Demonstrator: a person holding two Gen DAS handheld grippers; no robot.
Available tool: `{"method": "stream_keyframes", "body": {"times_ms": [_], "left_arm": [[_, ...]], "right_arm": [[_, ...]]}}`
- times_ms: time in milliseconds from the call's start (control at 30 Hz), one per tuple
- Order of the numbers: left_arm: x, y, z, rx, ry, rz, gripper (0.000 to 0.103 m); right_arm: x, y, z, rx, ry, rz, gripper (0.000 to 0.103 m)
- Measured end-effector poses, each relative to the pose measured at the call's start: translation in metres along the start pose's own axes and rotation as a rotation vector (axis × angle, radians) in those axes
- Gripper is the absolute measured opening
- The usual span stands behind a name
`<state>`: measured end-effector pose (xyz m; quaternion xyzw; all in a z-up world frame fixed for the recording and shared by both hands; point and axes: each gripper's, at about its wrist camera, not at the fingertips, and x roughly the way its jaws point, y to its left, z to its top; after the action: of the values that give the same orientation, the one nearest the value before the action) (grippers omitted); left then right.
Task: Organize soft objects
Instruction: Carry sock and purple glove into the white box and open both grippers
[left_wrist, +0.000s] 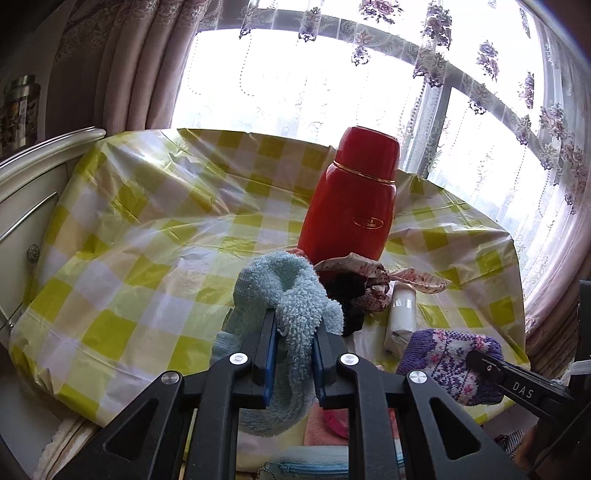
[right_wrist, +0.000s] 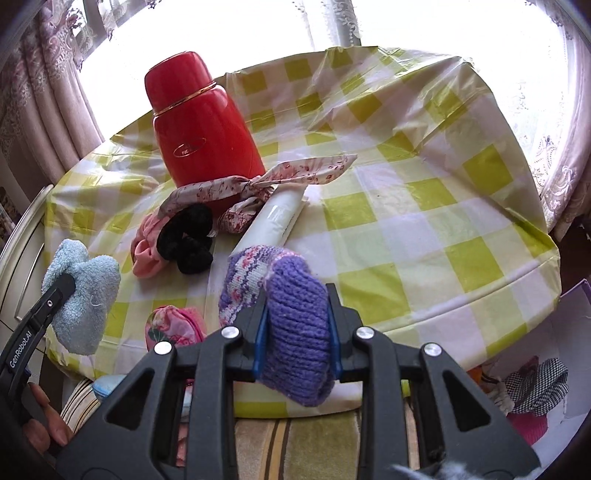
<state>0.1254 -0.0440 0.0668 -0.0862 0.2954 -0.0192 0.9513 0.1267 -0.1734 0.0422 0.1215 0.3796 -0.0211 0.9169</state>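
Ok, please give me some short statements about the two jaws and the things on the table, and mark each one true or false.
1. The left gripper has its jaws shut on a light blue fluffy sock. True.
2. The right gripper is empty. False: its jaws hold a purple knitted sock.
3. The red thermos stands upright on the checked tablecloth. True.
4. The black scrunchie hangs from the thermos lid. False: it lies on the tablecloth, in front of the thermos.
5. A white tube lies beside the floral fabric band. True.
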Motion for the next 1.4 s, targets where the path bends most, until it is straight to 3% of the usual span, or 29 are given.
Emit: {"method": "stream_keyframes", "body": {"times_ms": [333, 1000, 1067, 1167, 1233, 1333, 1400], "left_arm": [[-0.014, -0.063, -0.004, 0.09, -0.01, -0.168, 0.017], [-0.018, -0.202, -0.046, 0.232, 0.244, -0.631, 0.017], [-0.021, -0.216, -0.052, 0.256, 0.283, -0.7, 0.017], [-0.023, -0.238, -0.065, 0.305, 0.368, -0.82, 0.037], [-0.028, -0.246, -0.072, 0.334, 0.385, -0.852, 0.07], [-0.034, -0.25, -0.075, 0.366, 0.382, -0.876, 0.074], [-0.036, -0.249, -0.074, 0.374, 0.376, -0.87, 0.075]], "right_arm": [[-0.038, -0.058, -0.002, 0.101, -0.066, -0.097, 0.031], [-0.089, -0.192, -0.038, 0.366, -0.031, -0.453, 0.031], [-0.094, -0.203, -0.042, 0.407, -0.027, -0.488, 0.035], [-0.102, -0.219, -0.049, 0.479, -0.033, -0.544, 0.042], [-0.106, -0.227, -0.051, 0.508, -0.038, -0.559, 0.047], [-0.107, -0.232, -0.05, 0.512, -0.035, -0.542, 0.059], [-0.109, -0.23, -0.05, 0.511, -0.044, -0.535, 0.06]]}}
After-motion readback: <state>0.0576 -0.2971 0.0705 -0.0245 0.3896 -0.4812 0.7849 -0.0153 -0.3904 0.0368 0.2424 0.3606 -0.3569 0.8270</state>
